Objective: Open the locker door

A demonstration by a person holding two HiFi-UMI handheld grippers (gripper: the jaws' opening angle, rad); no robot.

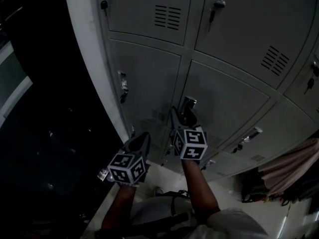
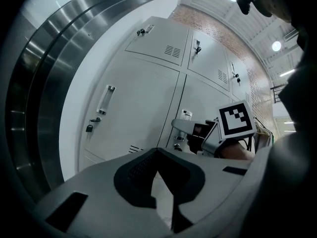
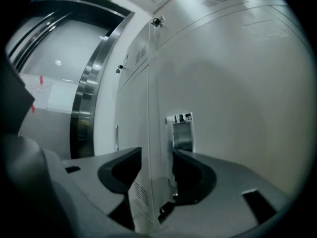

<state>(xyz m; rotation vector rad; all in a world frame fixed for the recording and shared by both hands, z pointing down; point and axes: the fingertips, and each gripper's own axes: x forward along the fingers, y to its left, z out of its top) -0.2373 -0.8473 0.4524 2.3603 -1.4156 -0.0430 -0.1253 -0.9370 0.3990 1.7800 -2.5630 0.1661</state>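
1. Right gripper (image 1: 183, 119) is held up against the lockers at the centre of the head view, its jaws spread apart and closed on nothing.
2. In the right gripper view, the left edge of the locker door (image 3: 237, 108) is seen running up between the jaws of the right gripper (image 3: 157, 151). One jaw is placed left of that edge, in front of the neighbouring door (image 3: 132, 123), and the other right of it, just below the handle (image 3: 182, 133).
3. The handle is shown as a bright metal recess close to the door's left edge, with a small plate above it. Whether either jaw touches the door or the handle cannot be told.
4. In the head view the locker door (image 1: 224, 103) is found just right of centre, and its handle (image 1: 189, 105) sits directly above the gripper.
5. Left gripper (image 1: 142, 139) is held lower and to the left of centre, apart from the lockers, above the pale floor (image 1: 167, 176).
6. In the left gripper view its jaws are seen brought together at the tips (image 2: 158, 152), with nothing between them.
7. In that same view the right gripper's marker cube (image 2: 236, 119) is seen right of centre, in front of the door.
8. The neighbouring door (image 1: 149, 78) is seen left of the task door, with a long handle at its left side.
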